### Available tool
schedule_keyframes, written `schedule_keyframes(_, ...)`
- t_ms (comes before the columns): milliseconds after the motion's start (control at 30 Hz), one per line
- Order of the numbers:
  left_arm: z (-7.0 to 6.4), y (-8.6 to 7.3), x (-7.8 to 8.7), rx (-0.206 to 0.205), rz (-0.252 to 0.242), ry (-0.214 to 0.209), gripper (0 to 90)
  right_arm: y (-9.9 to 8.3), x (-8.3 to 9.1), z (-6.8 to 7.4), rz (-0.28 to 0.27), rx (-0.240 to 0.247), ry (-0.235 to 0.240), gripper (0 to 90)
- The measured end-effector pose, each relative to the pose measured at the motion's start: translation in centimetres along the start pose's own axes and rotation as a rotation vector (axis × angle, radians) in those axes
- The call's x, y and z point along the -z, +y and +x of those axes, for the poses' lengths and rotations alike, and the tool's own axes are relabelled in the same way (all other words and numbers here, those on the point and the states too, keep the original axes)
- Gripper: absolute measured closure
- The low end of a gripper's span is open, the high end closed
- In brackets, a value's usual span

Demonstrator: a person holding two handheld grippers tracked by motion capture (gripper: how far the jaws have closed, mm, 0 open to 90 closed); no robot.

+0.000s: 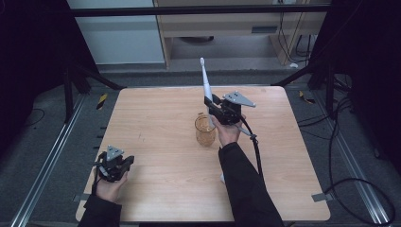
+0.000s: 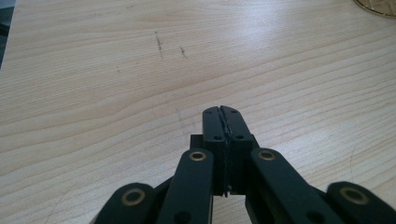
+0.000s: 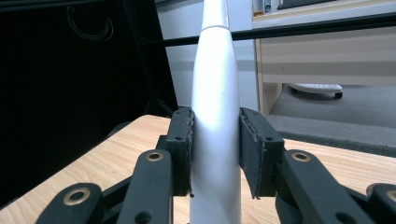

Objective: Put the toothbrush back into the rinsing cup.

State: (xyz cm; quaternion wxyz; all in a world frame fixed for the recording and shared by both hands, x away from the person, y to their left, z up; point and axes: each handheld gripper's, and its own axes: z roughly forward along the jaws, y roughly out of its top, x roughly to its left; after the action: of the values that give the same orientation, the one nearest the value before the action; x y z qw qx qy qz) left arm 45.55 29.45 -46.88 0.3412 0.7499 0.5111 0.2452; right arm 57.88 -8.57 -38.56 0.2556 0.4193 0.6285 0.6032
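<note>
Right gripper (image 3: 215, 154): jaws closed partway on the white electric toothbrush (image 3: 215, 140), one pad flat against each side of the handle, the body standing upright between them. The right gripper view gives the grip in detail but cuts off both ends of the brush; the high view supplies the rest: toothbrush (image 1: 206, 90) nearly vertical, head uppermost and tilted slightly away, lower end down inside the amber glass cup (image 1: 205, 130), whether it touches the cup bottom cannot be told. Right gripper (image 1: 213, 109) sits just above the cup rim, near the middle of the bench (image 1: 156, 123), hand behind it. Left gripper (image 2: 223, 126): jaws fully closed, pad against pad, nothing between them, hovering low over bare wood grain; a sliver of the cup's rim (image 2: 377, 6) shows at the top right corner of the left gripper view. High view places the left gripper (image 1: 124, 163) near the front left corner of the bench, well apart from cup and brush, with open bench between. Surroundings: black frame uprights and a cross rail behind the bench, a light wood cabinet (image 1: 227, 23) beyond, cables on the grey floor at right. Nothing stands between the two grippers.
</note>
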Motion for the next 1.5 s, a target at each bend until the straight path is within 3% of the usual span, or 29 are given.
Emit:
schedule_keyframes(567, 0.1, 0.0, 0.0, -0.001, 0.002, 0.001, 89.1, -1.6, -1.8, -0.1, 0.036, -0.004, -0.016, 66.5)
schedule_keyframes(1033, 0.1, 0.0, 0.0, -0.001, 0.002, 0.002, 89.1, -3.3, -2.4, 0.2, 0.108, 0.009, -0.029, 66.4)
schedule_keyframes(1500, 0.0, 0.0, 0.0, -0.001, 0.001, 0.001, 89.1, -3.7, -2.6, 0.4, 0.167, 0.025, -0.038, 66.4)
